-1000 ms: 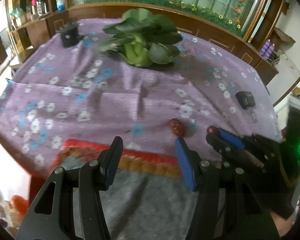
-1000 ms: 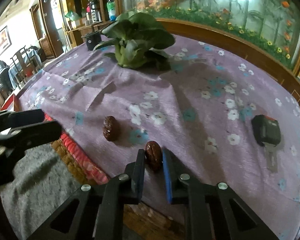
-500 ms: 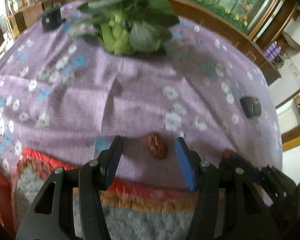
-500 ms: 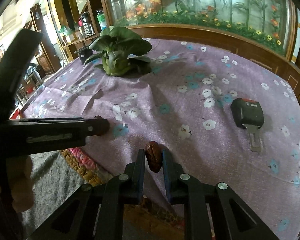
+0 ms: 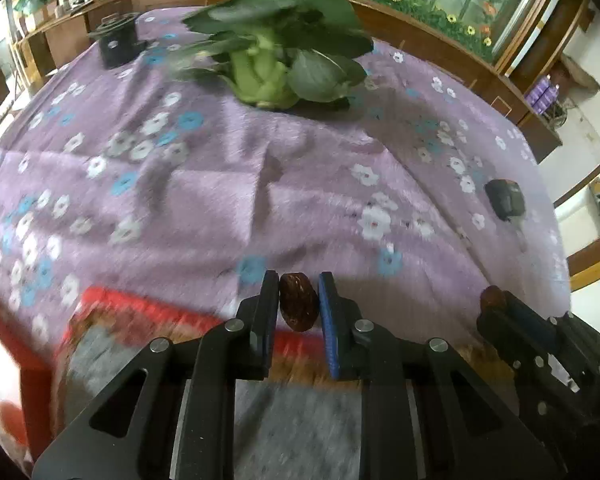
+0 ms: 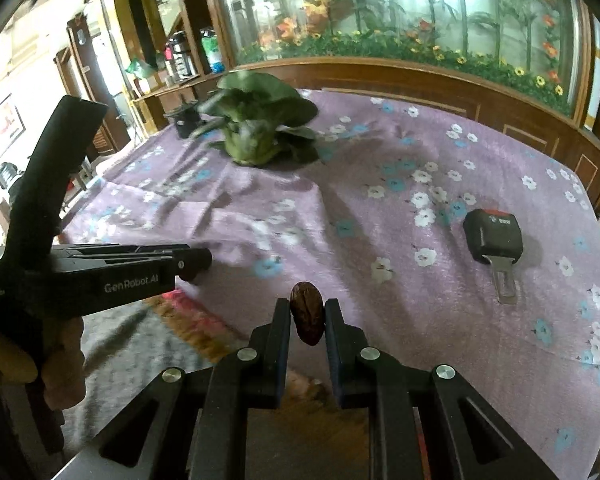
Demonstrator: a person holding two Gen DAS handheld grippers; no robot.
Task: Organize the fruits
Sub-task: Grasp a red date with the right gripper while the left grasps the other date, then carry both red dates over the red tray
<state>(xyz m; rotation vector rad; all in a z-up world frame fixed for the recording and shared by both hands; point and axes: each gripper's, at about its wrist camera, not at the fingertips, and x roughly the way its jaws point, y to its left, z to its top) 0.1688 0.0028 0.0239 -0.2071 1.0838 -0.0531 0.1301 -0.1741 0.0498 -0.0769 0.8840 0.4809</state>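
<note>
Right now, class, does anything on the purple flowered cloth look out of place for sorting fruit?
Yes: a black seat-belt buckle with a red button lies on the cloth's right side, and a leafy green vegetable at the back; neither is fruit.

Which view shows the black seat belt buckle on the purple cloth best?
The right wrist view: the seat belt buckle lies unobstructed, with its red button and metal tongue clear. In the left wrist view the buckle is small, blurred and near the frame's right edge, its tongue barely readable.
</note>
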